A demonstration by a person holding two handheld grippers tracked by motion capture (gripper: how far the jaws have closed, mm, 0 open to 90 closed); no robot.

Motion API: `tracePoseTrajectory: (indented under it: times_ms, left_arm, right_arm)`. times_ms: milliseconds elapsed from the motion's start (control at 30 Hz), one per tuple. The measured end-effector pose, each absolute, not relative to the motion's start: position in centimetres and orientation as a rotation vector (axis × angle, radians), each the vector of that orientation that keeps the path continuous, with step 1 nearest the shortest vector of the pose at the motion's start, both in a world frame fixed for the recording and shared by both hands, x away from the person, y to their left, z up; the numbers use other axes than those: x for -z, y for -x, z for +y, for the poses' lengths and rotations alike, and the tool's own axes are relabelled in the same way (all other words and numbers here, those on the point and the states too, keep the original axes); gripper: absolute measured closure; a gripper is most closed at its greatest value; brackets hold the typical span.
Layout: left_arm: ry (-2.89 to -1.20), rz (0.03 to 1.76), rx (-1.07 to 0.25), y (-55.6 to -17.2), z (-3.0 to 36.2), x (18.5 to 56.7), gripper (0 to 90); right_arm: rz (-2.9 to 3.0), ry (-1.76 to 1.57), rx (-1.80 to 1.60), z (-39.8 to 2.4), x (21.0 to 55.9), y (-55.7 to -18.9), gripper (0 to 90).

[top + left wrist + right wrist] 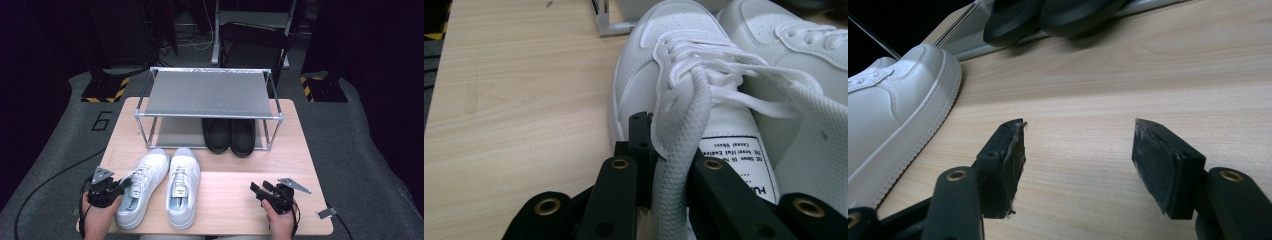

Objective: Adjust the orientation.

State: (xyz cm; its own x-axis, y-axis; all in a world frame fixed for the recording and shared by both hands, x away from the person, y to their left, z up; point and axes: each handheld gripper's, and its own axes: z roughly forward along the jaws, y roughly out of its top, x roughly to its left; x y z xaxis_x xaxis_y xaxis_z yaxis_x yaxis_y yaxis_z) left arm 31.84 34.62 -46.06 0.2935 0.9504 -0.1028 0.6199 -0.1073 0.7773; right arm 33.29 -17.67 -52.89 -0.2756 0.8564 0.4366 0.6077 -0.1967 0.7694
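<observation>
The left gripper (659,170) has its black jaws closed on a white shoelace (686,145), which runs up between the two pads and back to the lacing of the left white sneaker (141,186). In the high view the same gripper (121,186) sits at that shoe's outer side, near its tongue, with the person's left hand (97,212) around its body. The lace looks pinched rather than merely resting there, though the pads themselves are partly hidden behind it.

The right gripper (1078,165) hangs just over the bare wooden table (1158,65) with its jaws wide apart and nothing between them. In the high view it (260,190) lies well apart from the right white sneaker (181,187), which stands just beside its mate at the table's near edge. A pair of black shoes (229,134) sits on the lower shelf of the metal shoe rack (207,92) behind.
</observation>
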Motion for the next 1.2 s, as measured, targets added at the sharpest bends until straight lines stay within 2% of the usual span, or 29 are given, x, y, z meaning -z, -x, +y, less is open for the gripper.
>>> tracePoseTrajectory:
  times_ms: [1200]
  left_arm:
    - [-1.799, 1.337, -0.556, -33.1, 34.8, 39.7, 84.5]
  right_arm:
    - [1.799, -1.724, -1.473, -18.0, 52.8, -33.2, 37.8]
